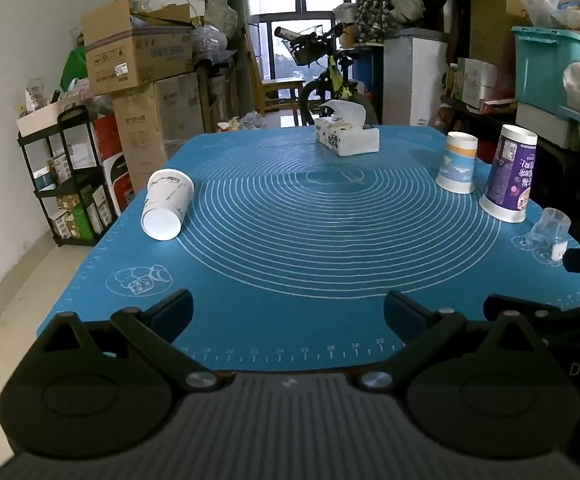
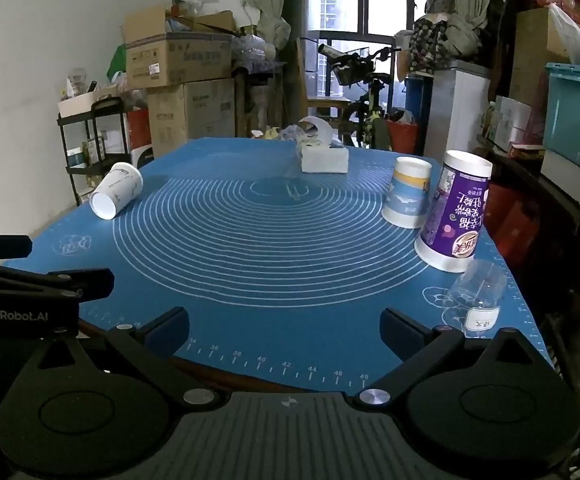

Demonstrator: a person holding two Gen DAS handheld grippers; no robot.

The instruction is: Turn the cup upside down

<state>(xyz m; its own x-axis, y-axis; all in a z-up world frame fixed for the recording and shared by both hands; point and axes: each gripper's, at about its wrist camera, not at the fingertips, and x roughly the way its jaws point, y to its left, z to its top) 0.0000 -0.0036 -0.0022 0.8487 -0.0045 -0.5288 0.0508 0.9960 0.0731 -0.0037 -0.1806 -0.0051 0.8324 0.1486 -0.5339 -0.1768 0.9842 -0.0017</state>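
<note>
A white paper cup [image 1: 166, 208] lies on its side at the left of the blue mat [image 1: 290, 240], its mouth toward me; it also shows in the right wrist view [image 2: 116, 196]. A blue and white cup [image 1: 457, 162] [image 2: 407, 192], a tall purple cup [image 1: 511, 174] [image 2: 455, 216] and a small clear cup [image 1: 549, 232] [image 2: 475, 296] stand upside down at the right. My left gripper [image 1: 288, 316] is open and empty over the mat's near edge. My right gripper [image 2: 284, 330] is open and empty too, beside the left one.
A tissue box [image 1: 345, 136] [image 2: 323, 156] sits at the mat's far middle. Stacked cardboard boxes [image 1: 142, 64] and a black shelf cart [image 1: 70, 176] stand left of the table. A bicycle [image 1: 329, 76] stands behind it, and bins [image 1: 545, 64] stand at the right.
</note>
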